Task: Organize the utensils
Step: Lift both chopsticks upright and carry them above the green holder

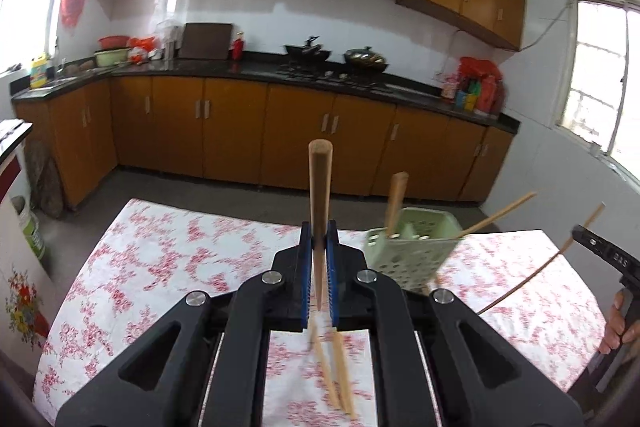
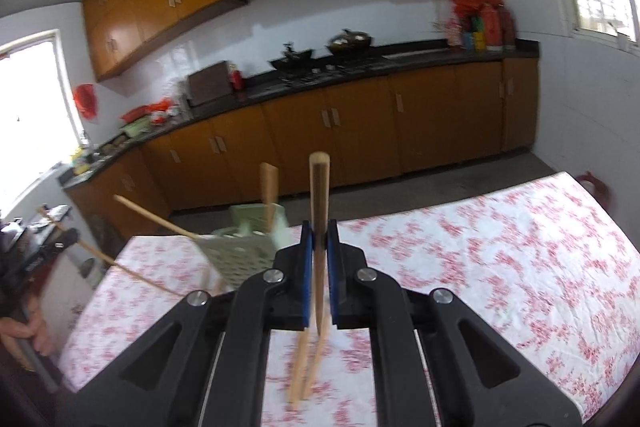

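My left gripper is shut on a wooden chopstick that stands upright between its blue pads. My right gripper grips another upright chopstick the same way. Between the two, on the table, stands a green perforated utensil holder with a thick wooden stick in it and a thin stick leaning out. Each gripper shows in the other's view, the right gripper and the left gripper, with its stick slanting. Two more chopsticks lie below on the cloth.
The table wears a white cloth with red flowers. A hand holds each gripper's handle. Beyond the table run a grey floor, orange cabinets and a dark counter with woks and bottles.
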A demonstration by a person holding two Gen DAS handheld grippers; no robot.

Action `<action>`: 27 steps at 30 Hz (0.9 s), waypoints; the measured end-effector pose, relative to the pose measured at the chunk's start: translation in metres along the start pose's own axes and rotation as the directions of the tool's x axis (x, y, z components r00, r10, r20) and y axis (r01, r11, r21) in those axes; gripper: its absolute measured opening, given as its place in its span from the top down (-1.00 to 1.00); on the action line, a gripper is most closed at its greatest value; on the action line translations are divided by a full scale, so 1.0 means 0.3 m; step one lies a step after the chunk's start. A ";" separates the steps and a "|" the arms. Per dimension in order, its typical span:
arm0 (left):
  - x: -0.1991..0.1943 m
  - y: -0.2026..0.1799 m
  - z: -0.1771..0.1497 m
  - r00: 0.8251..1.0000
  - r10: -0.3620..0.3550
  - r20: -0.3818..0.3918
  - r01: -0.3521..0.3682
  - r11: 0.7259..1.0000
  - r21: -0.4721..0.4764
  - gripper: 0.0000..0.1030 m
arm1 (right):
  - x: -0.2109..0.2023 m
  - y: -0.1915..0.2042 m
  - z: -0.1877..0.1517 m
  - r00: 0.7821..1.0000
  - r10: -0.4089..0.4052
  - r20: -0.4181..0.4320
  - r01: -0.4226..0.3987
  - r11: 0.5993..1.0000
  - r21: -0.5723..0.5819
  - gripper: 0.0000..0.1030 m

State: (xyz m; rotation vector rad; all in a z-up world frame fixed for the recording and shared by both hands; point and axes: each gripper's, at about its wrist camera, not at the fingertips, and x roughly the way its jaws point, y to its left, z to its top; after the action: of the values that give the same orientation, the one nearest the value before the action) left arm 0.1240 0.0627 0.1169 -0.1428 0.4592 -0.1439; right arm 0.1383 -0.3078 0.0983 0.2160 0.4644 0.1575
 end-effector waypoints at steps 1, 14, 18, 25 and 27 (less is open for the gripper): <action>-0.009 -0.015 0.006 1.000 -0.014 0.006 0.014 1.000 0.003 0.86 | -0.014 0.013 0.010 1.000 0.018 0.007 -0.018 1.000 -0.003 0.85; -0.041 -0.192 0.195 0.981 -0.112 0.158 0.116 0.993 -0.016 0.86 | -0.052 0.191 0.207 0.968 0.105 0.230 -0.103 0.994 -0.022 0.85; 0.001 -0.230 0.255 0.971 -0.080 0.227 0.086 0.996 -0.019 0.86 | 0.029 0.215 0.235 0.962 0.068 0.263 -0.061 0.997 -0.037 0.85; 0.158 -0.256 0.237 0.976 -0.033 0.214 0.043 0.998 -0.043 0.86 | 0.207 0.212 0.217 0.978 0.045 0.205 -0.042 0.999 -0.015 0.85; 0.204 -0.247 0.217 0.982 -0.032 0.187 0.045 0.997 -0.062 0.86 | 0.244 0.205 0.205 0.982 0.047 0.183 -0.047 0.999 -0.005 0.85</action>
State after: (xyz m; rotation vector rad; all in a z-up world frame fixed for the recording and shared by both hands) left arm 0.1998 -0.0134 0.1608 -0.2283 0.2748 -0.1519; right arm 0.2249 -0.2444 0.1357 0.2385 0.2763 0.1819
